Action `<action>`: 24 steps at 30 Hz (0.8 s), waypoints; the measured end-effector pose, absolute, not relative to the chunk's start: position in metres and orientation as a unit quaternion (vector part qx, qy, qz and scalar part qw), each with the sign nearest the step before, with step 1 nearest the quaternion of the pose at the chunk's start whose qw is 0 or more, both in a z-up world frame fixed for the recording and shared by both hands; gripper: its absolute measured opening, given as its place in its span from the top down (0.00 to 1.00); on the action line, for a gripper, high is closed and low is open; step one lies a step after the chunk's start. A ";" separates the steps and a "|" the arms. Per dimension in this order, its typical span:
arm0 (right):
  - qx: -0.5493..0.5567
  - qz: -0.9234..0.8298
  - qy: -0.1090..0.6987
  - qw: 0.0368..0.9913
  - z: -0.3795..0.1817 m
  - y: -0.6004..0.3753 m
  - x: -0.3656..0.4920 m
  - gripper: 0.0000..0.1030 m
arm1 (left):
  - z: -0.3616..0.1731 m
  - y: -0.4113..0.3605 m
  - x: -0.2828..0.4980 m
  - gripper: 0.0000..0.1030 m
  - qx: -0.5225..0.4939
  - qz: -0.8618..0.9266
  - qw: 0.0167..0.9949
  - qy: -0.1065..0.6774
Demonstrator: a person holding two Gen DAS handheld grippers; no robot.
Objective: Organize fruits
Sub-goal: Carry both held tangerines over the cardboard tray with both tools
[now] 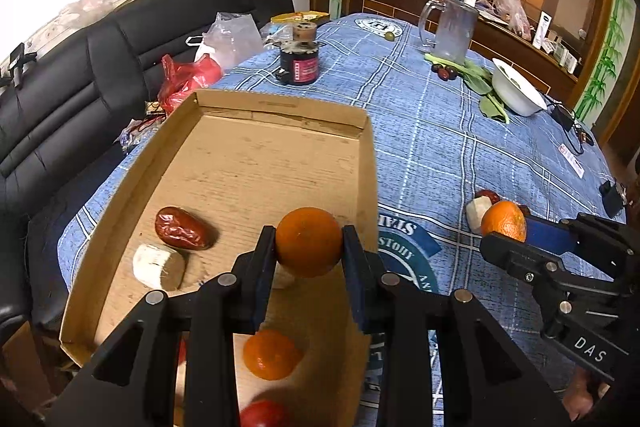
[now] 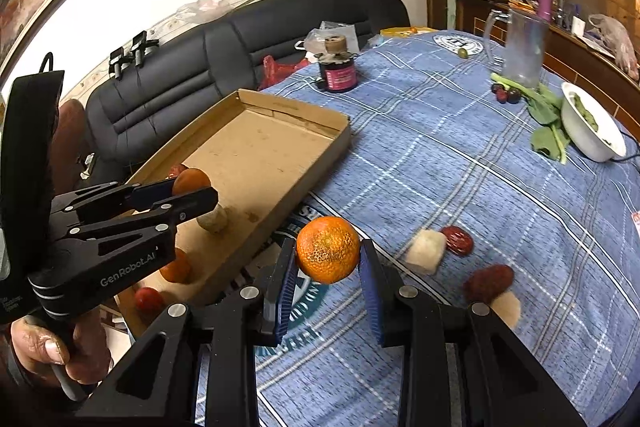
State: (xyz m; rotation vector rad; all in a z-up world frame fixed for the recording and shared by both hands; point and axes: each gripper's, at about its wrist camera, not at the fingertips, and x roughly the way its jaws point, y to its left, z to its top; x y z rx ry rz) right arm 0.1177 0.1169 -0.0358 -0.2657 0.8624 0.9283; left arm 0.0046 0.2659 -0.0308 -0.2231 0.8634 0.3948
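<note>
Clamping an orange [image 1: 309, 242] in the left gripper [image 1: 309, 247] above the cardboard tray [image 1: 366, 163], near its right wall. Round fruit, no long axis to call. Pinching a second orange [image 2: 328, 249] in the right gripper [image 2: 328, 267] over blue tablecloth [image 2: 460, 167], just beside the tray edge; bare tray floor beyond.

Three oranges: one [image 1: 309, 242] at lower centre of the left view, one [image 1: 272, 355] below it in the single cardboard tray [image 1: 256, 107], one [image 2: 328, 250] at centre of the right view. Three red dates: one [image 1: 182, 229] in the tray, two [image 2: 457, 239] [image 2: 489, 282] at lower right. Three white chunks [image 1: 158, 265] [image 2: 425, 251] [image 2: 506, 307]. One red round fruit [image 2: 148, 299], one white bowl [image 2: 592, 143], one glass mug [image 2: 520, 47], one dark jar [image 2: 338, 71].
</note>
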 end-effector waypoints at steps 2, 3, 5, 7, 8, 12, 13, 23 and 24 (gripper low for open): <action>-0.125 0.436 0.401 0.796 -0.035 0.122 0.117 0.70 | -0.031 0.270 0.005 0.71 -0.108 0.191 0.883 0.416; -0.126 0.438 0.401 0.795 -0.035 0.126 0.117 0.70 | -0.031 0.273 0.005 0.71 -0.109 0.191 0.882 0.417; -0.128 0.442 0.400 0.792 -0.035 0.133 0.118 0.70 | -0.031 0.280 0.006 0.71 -0.116 0.189 0.881 0.418; -0.129 0.446 0.400 0.790 -0.034 0.140 0.119 0.70 | -0.032 0.288 0.006 0.71 -0.124 0.187 0.879 0.420; -0.128 0.449 0.400 0.788 -0.034 0.144 0.119 0.70 | -0.031 0.291 0.007 0.71 -0.126 0.190 0.878 0.420; -0.126 0.459 0.401 0.783 -0.033 0.161 0.120 0.70 | -0.029 0.313 0.007 0.71 -0.140 0.197 0.874 0.421; -0.126 0.462 0.400 0.782 -0.033 0.165 0.120 0.70 | -0.028 0.320 0.008 0.71 -0.145 0.198 0.873 0.422; -0.135 0.481 0.416 0.760 -0.043 0.224 0.130 0.70 | -0.035 0.373 0.034 0.71 -0.173 0.209 0.854 0.443; -0.138 0.481 0.418 0.758 -0.047 0.230 0.131 0.70 | -0.037 0.375 0.037 0.71 -0.171 0.209 0.853 0.447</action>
